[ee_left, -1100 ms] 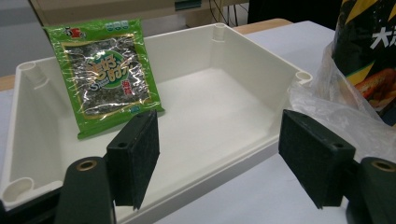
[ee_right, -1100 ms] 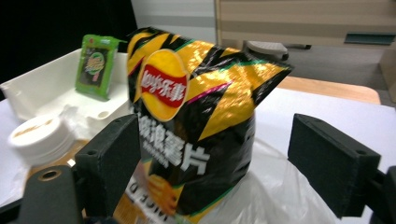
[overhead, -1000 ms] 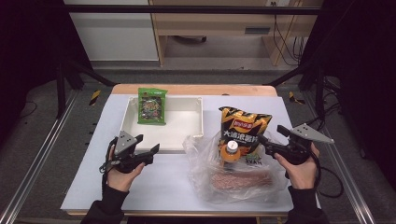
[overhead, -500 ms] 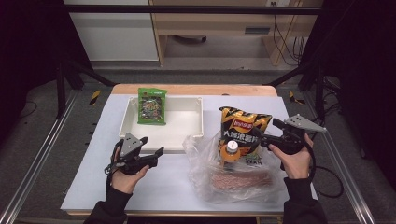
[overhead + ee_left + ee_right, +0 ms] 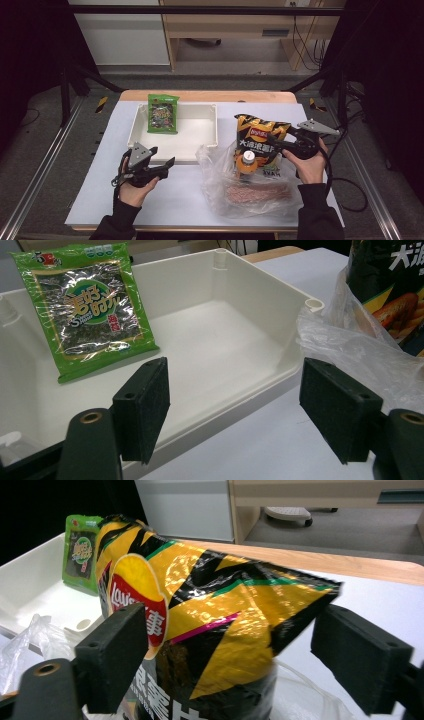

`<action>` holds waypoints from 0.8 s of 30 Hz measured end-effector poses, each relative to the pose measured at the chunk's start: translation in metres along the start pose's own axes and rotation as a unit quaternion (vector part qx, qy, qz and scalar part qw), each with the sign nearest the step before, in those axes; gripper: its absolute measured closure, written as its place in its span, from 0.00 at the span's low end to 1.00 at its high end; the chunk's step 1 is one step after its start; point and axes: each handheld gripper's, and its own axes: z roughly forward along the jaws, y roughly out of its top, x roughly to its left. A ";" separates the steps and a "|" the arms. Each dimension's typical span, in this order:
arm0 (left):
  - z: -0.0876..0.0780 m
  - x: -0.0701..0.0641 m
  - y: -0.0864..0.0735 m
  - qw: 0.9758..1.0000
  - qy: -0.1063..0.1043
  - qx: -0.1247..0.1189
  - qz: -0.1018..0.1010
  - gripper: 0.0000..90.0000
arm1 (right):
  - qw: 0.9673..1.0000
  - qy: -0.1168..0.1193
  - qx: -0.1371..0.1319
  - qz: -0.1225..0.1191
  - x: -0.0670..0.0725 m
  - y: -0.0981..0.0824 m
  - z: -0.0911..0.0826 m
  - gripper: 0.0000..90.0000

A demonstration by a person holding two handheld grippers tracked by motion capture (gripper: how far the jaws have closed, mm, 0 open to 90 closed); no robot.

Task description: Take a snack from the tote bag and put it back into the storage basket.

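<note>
Right gripper w/ jaws wide, just closing a little, chip bag top between them, pads not pressing. The bag stands in a clear plastic bag on the tabletop, bottom hidden; bottle seen in high view. Left gripper open, empty, near white tray w/ seaweed pack.

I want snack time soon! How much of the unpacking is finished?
One green snack packet already lies in the white tray. The right gripper has its open jaws around the chip bag, not squeezing yet. A bottle and more food remain in the plastic bag.
</note>
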 end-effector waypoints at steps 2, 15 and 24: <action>0.000 0.000 0.000 1.000 0.001 0.000 -0.001 0.31 | 1.000 0.006 -0.001 -0.004 0.000 0.000 0.003 0.25; 0.000 0.000 0.000 1.000 0.004 0.003 0.003 0.31 | 0.999 0.020 -0.014 -0.029 -0.002 -0.002 -0.001 0.65; 0.001 -0.002 0.000 1.000 0.002 0.004 0.003 0.31 | 0.999 0.020 -0.009 -0.041 0.000 -0.002 -0.004 0.90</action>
